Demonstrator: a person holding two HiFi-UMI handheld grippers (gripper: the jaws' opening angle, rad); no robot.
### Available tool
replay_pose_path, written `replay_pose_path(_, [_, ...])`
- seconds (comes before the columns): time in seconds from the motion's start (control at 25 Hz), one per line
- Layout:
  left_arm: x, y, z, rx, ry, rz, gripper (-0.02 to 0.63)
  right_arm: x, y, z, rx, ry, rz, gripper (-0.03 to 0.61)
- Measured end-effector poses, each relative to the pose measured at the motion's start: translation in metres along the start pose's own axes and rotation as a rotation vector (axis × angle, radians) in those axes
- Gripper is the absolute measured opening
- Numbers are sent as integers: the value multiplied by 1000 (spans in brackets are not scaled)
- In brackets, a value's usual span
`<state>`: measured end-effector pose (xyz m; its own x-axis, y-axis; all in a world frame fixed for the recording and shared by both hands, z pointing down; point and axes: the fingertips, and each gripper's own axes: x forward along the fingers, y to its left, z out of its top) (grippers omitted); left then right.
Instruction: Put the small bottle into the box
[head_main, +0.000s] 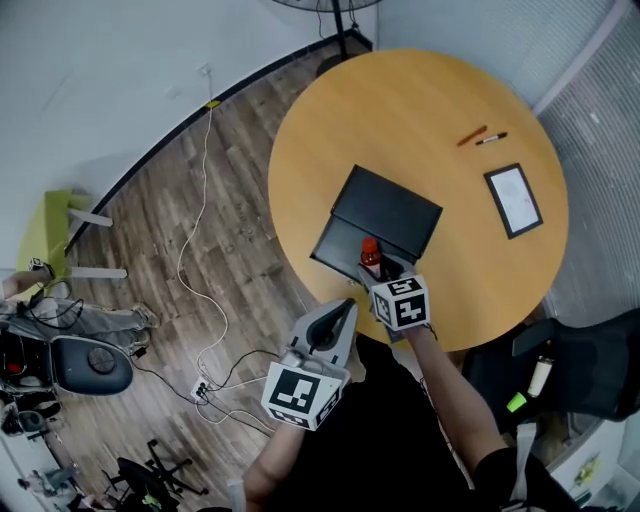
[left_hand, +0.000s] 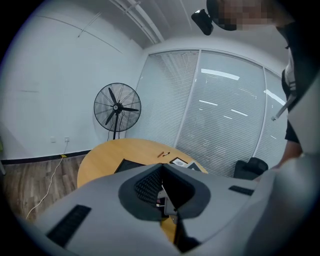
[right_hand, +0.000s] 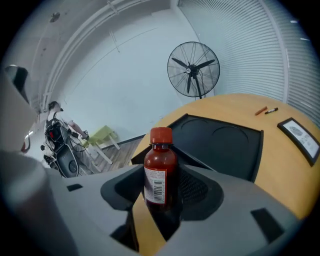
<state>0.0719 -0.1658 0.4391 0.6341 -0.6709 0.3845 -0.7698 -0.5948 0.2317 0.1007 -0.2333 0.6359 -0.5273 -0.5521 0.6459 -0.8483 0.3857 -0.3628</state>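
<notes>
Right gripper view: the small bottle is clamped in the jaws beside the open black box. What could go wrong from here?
1. The right gripper holds the small red-capped brown bottle by its lower body, neck and cap well above the jaws; it may tilt or slip on release.
2. The open black box lies near the round wooden table's edge, and the left gripper, shut and empty, is not steadying it; a nudge could shove it.

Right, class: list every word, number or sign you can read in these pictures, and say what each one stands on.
Nothing can be read outright.
Label on the small bottle: a barcode and fine print, too small to read.
Print on the framed card on the table: too blurred to read.
The marker cubes: black-and-white square patterns, no words.
</notes>
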Motion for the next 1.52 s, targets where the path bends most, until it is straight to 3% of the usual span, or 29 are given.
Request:
replay_pose_path(0.28, [4, 3, 6, -11, -18, 45, -3, 40, -17, -13, -52, 95, -1, 215])
replay_pose_path(0.68, [3, 12, 7, -27, -25, 79, -3, 67, -9, -23, -104, 187, 15, 216])
replay_pose_path(1.52, [-4, 24, 3, -49, -35, 120, -3, 82, -15, -24, -130, 212, -5, 204])
